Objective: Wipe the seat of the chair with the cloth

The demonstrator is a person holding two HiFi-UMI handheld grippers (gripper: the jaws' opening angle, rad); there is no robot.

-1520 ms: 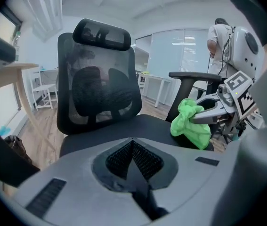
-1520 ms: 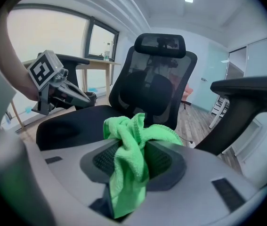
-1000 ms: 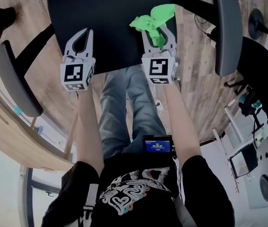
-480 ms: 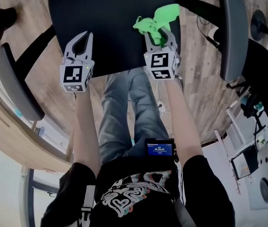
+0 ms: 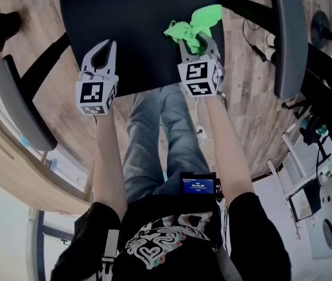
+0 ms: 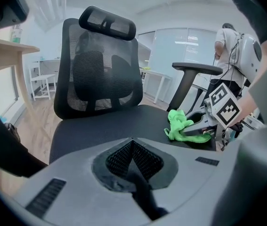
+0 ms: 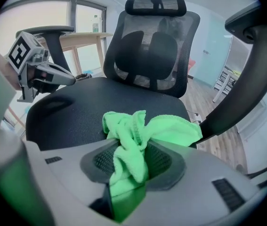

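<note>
Office chair (image 6: 100,69), mesh back and headrest, faces the person. Black seat (image 5: 136,28) lies below both grippers, between the two armrests (image 5: 287,40).

Left gripper (image 5: 103,48): over the seat's front left part, fingers closed together with nothing between them. Idle.

Right gripper (image 5: 194,40): at the seat's front right part, fingers clamped on the green cloth (image 7: 128,140). The cloth is bunched; one wad sticks out ahead of the fingers and a flap spreads to the right over the seat, near the right armrest. Cannot tell whether the cloth presses on the seat fabric or only hangs just above it.

Judgement: wiping step in hand; most of the seat looks uncovered by strokes so far.

To do it well:
- tilt the right gripper down so cloth, not fingers, meets the seat;
- hold the clamp firm, as the bunch could slip out;
- sweep in overlapping passes, right edge toward left, front to back;
- keep the left gripper clear of the stroke path.
</note>
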